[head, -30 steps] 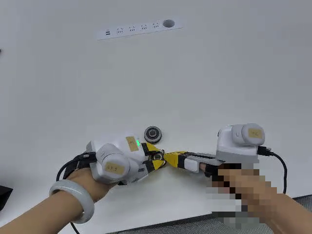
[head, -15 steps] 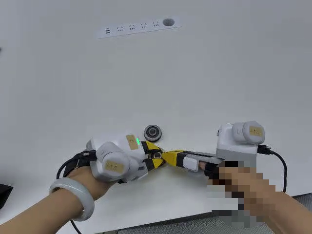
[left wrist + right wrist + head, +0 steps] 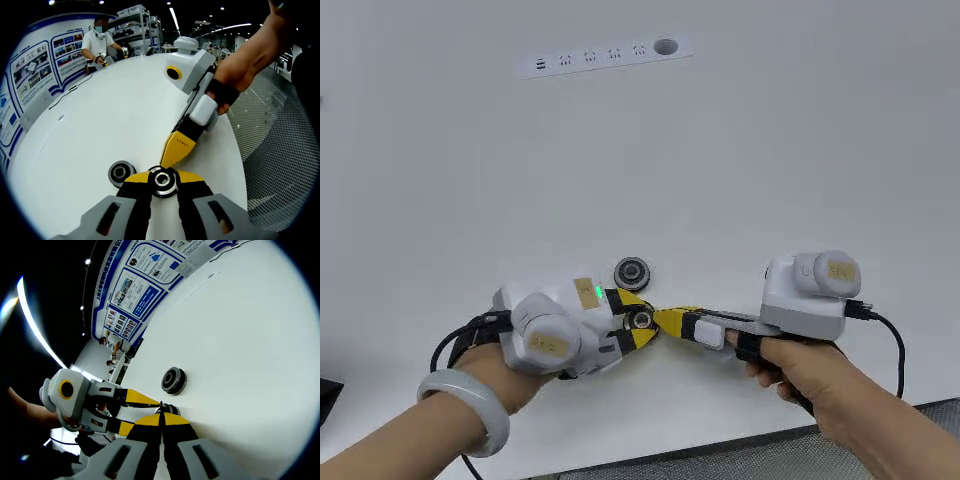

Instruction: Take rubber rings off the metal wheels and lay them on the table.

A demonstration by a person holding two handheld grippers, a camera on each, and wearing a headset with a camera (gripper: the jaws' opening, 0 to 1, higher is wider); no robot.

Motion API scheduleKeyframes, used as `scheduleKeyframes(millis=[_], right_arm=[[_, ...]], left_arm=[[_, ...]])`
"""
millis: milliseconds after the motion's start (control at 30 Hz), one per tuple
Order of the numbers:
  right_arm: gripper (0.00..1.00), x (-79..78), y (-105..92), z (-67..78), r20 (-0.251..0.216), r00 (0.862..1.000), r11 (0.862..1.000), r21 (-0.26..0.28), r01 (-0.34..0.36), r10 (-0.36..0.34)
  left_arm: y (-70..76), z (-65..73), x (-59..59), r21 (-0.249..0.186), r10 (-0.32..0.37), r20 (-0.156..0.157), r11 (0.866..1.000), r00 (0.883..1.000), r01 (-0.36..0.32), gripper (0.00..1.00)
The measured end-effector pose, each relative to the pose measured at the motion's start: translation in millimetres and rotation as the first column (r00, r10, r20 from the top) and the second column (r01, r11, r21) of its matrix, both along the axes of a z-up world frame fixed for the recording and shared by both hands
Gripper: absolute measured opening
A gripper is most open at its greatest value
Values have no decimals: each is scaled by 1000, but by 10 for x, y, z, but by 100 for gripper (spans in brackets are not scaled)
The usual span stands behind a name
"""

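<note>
We work over a wide white table (image 3: pixel 770 150), with a power strip (image 3: pixel 605 57) lying at its far edge. Near the front edge, the left hand-held gripper (image 3: pixel 638 320) and the right hand-held gripper (image 3: pixel 665 320) meet tip to tip. In the left gripper view, the left hand-held gripper (image 3: pixel 162 177) has its yellow jaws clamped on either side of a metal wheel (image 3: pixel 162 182). The right one reaches in from the right, its tip against that wheel's rim. In the right gripper view, the right hand-held gripper (image 3: pixel 162 416) has its jaws narrow, almost together, at the held wheel (image 3: pixel 171 410). We cannot tell whether they pinch anything. A second metal wheel (image 3: pixel 633 272) lies flat on the table just beyond the jaws, its dark rubber ring (image 3: pixel 111 174) on it.
</note>
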State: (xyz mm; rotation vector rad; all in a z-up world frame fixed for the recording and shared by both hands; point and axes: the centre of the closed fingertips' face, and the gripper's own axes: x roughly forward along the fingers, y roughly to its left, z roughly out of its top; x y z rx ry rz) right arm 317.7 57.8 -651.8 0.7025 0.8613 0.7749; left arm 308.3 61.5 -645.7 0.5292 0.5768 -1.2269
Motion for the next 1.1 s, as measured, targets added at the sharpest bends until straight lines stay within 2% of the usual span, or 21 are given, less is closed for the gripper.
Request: scheduleKeyframes(millis=[33, 133, 300, 433, 500, 700, 833, 1000, 1100], right_arm=[[2, 2, -1, -2, 1, 1000, 1000, 0, -2, 2], [2, -3, 4, 19, 5, 1000, 1000, 5, -4, 3], [2, -22, 25, 52, 6, 1000, 1000, 14, -6, 6], [2, -35, 58, 97, 11, 1000, 1000, 25, -9, 9], [2, -38, 73, 120, 16, 1000, 1000, 27, -11, 11], [2, -46, 81, 173, 24, 1000, 999, 33, -12, 11], [2, -26, 12, 218, 30, 999, 999, 34, 10, -11], [2, 10, -131, 209, 30, 999, 999, 19, 44, -45], [2, 46, -245, 196, 30, 997, 997, 5, 75, -75]], left_arm=[[15, 7, 8, 3, 5, 10, 1000, 1000, -5, 22], [77, 18, 23, -1, 25, 16, 1000, 1000, -25, 23], [202, -6, 36, 2, 69, 5, 998, 998, -69, 28], [281, -19, 38, 3, 101, -1, 995, 995, -101, 37], [319, -28, 32, 4, 111, -5, 994, 994, -111, 34], [374, -39, 0, -7, 131, -13, 991, 991, -131, 38], [415, -57, 1, -6, 145, -13, 989, 989, -145, 42], [466, -55, 6, -16, 167, -16, 986, 986, -167, 44], [499, -51, 23, -23, 187, -15, 982, 982, -187, 49]])
